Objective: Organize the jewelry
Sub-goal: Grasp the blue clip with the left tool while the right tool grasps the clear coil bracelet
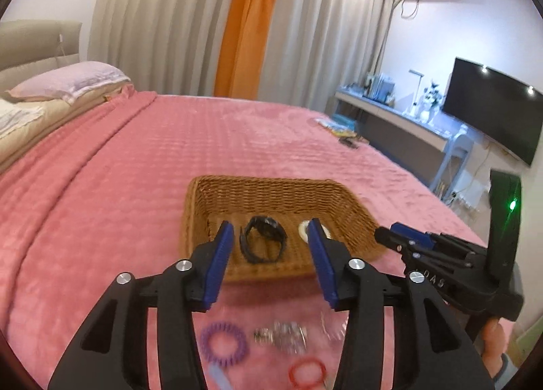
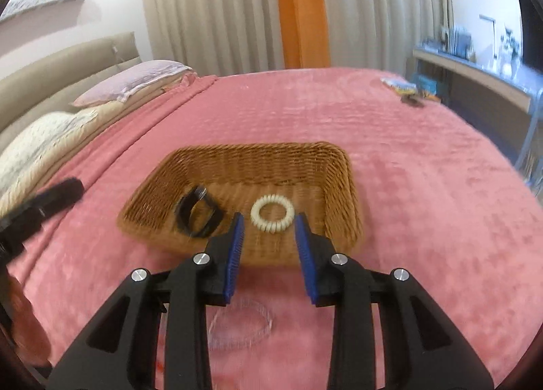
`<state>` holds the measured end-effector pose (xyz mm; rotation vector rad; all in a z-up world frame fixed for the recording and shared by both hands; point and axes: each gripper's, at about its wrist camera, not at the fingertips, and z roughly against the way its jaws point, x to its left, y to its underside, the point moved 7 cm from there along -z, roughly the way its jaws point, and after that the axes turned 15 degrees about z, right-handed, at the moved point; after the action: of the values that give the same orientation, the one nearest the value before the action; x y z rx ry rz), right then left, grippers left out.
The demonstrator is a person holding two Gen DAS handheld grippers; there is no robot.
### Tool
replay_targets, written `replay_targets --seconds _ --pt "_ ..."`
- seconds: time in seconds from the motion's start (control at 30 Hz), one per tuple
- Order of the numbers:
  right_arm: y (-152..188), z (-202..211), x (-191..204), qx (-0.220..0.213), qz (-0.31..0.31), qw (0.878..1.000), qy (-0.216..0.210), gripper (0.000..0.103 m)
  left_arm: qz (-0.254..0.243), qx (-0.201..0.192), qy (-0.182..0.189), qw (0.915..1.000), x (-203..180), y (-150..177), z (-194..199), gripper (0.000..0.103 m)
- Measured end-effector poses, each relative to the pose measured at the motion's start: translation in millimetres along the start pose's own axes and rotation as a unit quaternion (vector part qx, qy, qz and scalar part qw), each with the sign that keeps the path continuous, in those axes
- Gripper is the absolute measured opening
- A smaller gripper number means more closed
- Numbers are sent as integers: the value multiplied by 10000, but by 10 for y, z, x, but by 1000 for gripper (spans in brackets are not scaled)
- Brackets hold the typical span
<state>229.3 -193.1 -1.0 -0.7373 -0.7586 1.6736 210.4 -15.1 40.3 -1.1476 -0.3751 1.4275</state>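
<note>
One wicker basket (image 1: 353,217) sat on the pink bed (image 1: 118,186), and two pieces lay inside it: one black watch (image 1: 263,242) toward the left and one cream spiral ring (image 2: 272,213) to its right, apart from each other. In the left wrist view the cream ring was mostly hidden behind a claw finger.

On the blanket in front of the basket, outside it, four more pieces could be counted: one purple spiral ring (image 1: 223,343), one heap of silvery jewelry (image 1: 283,337) just beside it, one red spiral ring (image 1: 307,373) nearer the camera, and one clear transparent ring (image 2: 239,324), blurred.

The left claw (image 1: 271,237) hovered over the basket's near edge with its two blue pads spread wide, gripping nothing. The right claw (image 2: 269,225) likewise stood released, framing the cream ring without touching it. Seen from the left camera, its fingertips looked close together, side-on.
</note>
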Motion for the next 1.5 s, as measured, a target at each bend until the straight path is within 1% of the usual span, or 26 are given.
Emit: replay_targets --seconds 0.07,0.1,0.17,0.23,0.27,0.37,0.43,0.5,0.57,0.63,0.7,0.77,0.87,0.97,1.03,1.07,1.17,1.2,1.23,1.27,1.3,1.33,1.4,1.5 --pt "107 138 93 -15 111 9999 13 28 115 -112 38 9999 60 84 252 59" --pt "189 227 149 -4 157 9999 46 28 184 -147 6 9997 103 135 345 63" --pt "373 363 264 59 180 9998 -63 28 293 -152 -51 9994 172 230 450 64" --pt "552 448 357 112 197 9997 -129 28 424 -63 -74 9991 265 377 523 64" --pt "650 478 414 160 214 9995 -161 28 483 1 -147 9987 327 468 535 64" --pt "882 478 574 323 194 9986 -366 28 656 186 -203 9975 484 656 493 64" --pt "1039 482 698 404 149 9970 -644 28 776 314 -220 9962 600 785 427 62" --pt "1131 514 795 407 232 9968 -641 28 912 438 -203 9947 698 898 340 62" --pt "1155 536 896 425 463 9963 -585 28 946 590 -239 9935 764 1017 249 62" --pt "1160 512 977 489 601 9953 -573 28 952 771 -314 9920 812 1105 137 60" --pt "1201 496 1043 533 742 9943 -542 28 962 913 -326 9906 839 1145 73 59" --pt "1220 483 1056 547 797 9937 -567 28 989 980 -324 9897 862 1184 42 59" --pt "1236 440 1083 574 816 9922 -741 28 1003 1076 -354 9885 866 1229 -3 59" --pt "1247 395 1094 657 841 9916 -732 28 965 1249 -446 9865 868 1285 -87 59" --pt "1256 354 1123 717 913 9909 -688 28 886 1273 -533 9865 851 1304 -104 59" --pt "1259 325 1143 762 959 9903 -656 28 837 1282 -582 9865 841 1313 -114 58" --pt "1267 278 1177 809 1074 9891 -594 28 610 1339 -830 9856 819 1355 -161 43" --pt "1268 270 1182 817 1083 9889 -609 28 537 1335 -924 9853 817 1364 -170 34" --pt "1272 260 1175 844 1073 9888 -605 28 466 1332 -969 9852 803 1373 -172 27" --pt "1273 259 1161 845 1046 9892 -580 18 438 1336 -953 9855 793 1374 -169 16" --pt "1272 266 1139 832 992 9899 -581 11 428 1337 -940 9856 790 1377 -166 13" --pt "1267 287 1093 786 882 9914 -562 10 434 1329 -936 9857 797 1372 -156 11" --pt "1253 339 982 677 628 9943 -525 8 452 1311 -902 9862 802 1358 -149 11" --pt "1253 401 715 543 -25 9971 -531 8 415 1291 -874 9869 779 1363 -139 11"
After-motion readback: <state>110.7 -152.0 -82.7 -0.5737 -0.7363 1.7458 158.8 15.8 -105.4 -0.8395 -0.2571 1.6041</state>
